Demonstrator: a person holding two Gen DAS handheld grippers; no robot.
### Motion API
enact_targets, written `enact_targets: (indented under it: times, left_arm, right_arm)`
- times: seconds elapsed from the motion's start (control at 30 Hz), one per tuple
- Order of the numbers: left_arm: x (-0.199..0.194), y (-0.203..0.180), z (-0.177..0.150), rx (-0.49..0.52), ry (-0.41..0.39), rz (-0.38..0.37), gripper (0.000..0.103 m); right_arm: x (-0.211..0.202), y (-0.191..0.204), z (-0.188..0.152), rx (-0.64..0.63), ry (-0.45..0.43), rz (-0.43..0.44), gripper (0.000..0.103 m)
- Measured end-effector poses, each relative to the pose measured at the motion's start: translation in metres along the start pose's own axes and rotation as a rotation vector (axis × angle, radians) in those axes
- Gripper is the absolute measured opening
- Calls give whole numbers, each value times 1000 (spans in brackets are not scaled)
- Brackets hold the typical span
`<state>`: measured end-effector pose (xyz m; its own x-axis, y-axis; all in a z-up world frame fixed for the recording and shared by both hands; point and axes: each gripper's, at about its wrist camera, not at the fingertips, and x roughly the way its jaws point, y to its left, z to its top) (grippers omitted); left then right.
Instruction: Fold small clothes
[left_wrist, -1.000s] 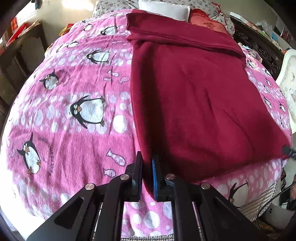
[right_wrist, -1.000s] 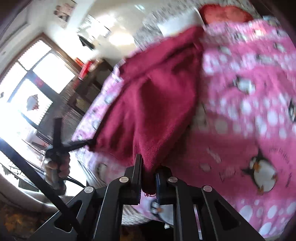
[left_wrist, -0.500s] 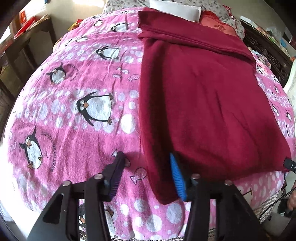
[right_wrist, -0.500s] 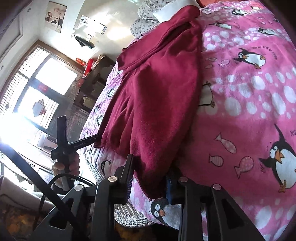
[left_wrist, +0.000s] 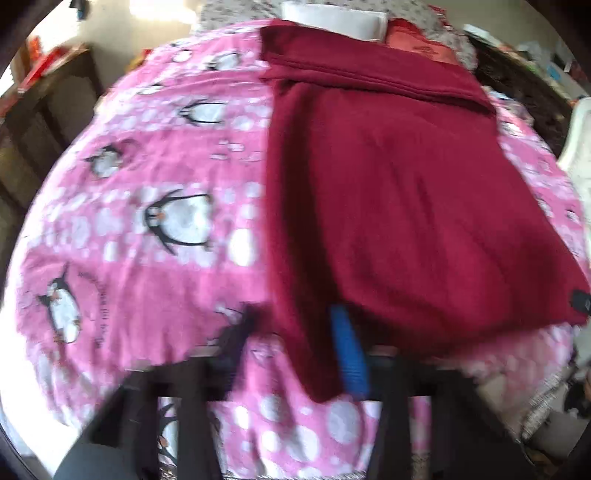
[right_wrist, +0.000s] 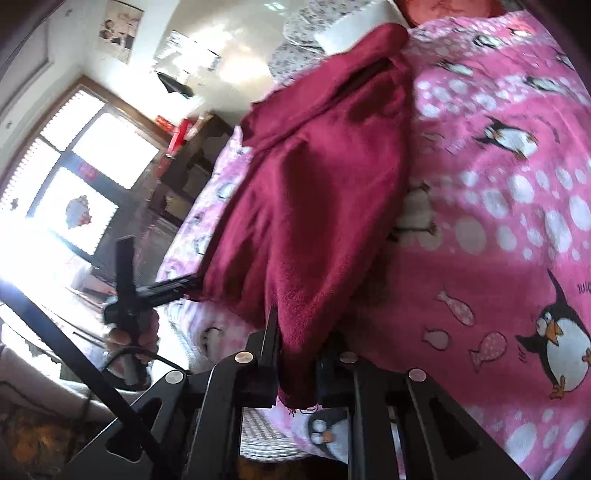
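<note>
A dark red fleece garment (left_wrist: 388, 192) lies spread on the pink penguin blanket (left_wrist: 147, 155), its far end folded over. My left gripper (left_wrist: 291, 343) straddles the garment's near left corner. Its jaws are closing, with a gap still showing between the black left finger (left_wrist: 236, 339) and the cloth; the blue pad (left_wrist: 347, 354) touches it. In the right wrist view, my right gripper (right_wrist: 299, 365) has its jaws closing on the garment's (right_wrist: 317, 192) other near corner, and the cloth fills the gap. The left gripper (right_wrist: 195, 282) shows there too, held by a hand (right_wrist: 129, 332).
White and red pillows (left_wrist: 332, 18) sit at the head of the bed. A dark wooden cabinet (left_wrist: 48, 96) stands to the left and cluttered dark furniture (left_wrist: 524, 85) to the right. Bright windows (right_wrist: 74, 177) lie beyond the bed's edge. A woven mat (right_wrist: 266, 432) is below.
Both grippers opened off the garment's near corners half a second ago and are closing again. The right one now pinches its corner. The left view has become blurred.
</note>
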<state>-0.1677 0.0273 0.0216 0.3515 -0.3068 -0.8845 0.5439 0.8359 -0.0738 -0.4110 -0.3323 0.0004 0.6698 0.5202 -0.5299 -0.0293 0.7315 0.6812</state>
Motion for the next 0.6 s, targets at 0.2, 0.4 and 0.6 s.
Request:
enact_targets:
  times: [0.2, 0.4, 0.6]
  left_arm:
    - [-17, 3, 16, 21, 0, -93, 8]
    - [-54, 25, 58, -33, -104, -165, 8]
    - [-77, 39, 110, -79, -201, -183, 8]
  right_arm:
    - [-18, 20, 27, -52, -75, 98, 13]
    - [-29, 39, 76, -112, -195, 136, 12]
    - [-29, 41, 123, -128, -270, 135, 11]
